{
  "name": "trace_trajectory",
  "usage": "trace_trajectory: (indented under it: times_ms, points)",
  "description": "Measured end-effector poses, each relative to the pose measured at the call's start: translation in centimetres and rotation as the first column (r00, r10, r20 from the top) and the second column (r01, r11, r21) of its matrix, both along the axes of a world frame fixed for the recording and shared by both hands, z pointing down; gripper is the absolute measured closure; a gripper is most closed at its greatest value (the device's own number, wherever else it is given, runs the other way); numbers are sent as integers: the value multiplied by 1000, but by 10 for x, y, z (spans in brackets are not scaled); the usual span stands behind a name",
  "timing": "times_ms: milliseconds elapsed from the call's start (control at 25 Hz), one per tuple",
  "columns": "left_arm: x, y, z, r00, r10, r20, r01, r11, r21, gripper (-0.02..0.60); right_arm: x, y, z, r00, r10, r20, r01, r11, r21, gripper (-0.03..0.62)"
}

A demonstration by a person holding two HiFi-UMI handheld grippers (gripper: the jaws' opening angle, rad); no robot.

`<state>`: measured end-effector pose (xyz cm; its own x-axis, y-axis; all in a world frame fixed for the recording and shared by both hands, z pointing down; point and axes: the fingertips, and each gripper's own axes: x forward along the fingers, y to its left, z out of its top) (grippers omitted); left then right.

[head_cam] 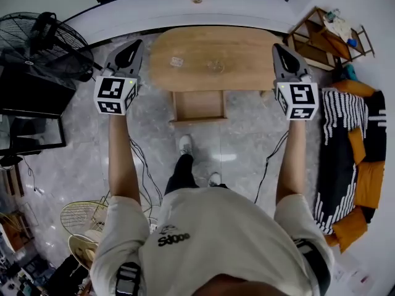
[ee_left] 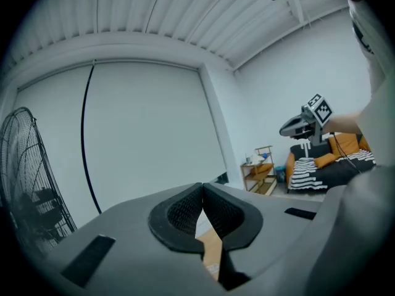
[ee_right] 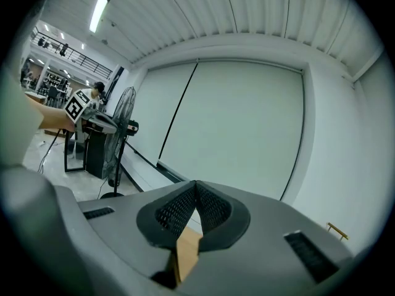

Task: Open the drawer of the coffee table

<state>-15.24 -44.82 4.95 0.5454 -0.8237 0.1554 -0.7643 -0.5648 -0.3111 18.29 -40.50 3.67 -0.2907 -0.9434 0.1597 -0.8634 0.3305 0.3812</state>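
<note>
Drawer open; rear beneath coffee table

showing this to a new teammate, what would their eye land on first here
First, the two arms stretched out with the left tongs and right tongs, both shut and empty, either side of the wooden coffee table. Next, its drawer, which stands pulled out toward the person's feet. A black fan sits at far left and an orange-and-black sofa at far right.
</note>
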Motion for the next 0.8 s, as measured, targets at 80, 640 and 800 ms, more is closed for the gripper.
trace_trajectory:
  times_ms: [80, 640, 800]
  points:
    - [3, 14, -16, 1000, -1, -2, 1, 1000, 17, 561, 0, 13, -14, 1000, -2, 3, 2, 1000, 11, 588]
    - [39, 161, -64, 998, 40, 37, -43, 995, 90, 561, 2, 144, -72, 999, -51, 1, 51, 996, 77, 588]
    - [54, 210, -64, 999, 10, 31, -13, 995, 96, 561, 11, 195, -68, 997, -72, -17, 73, 995, 73, 588]
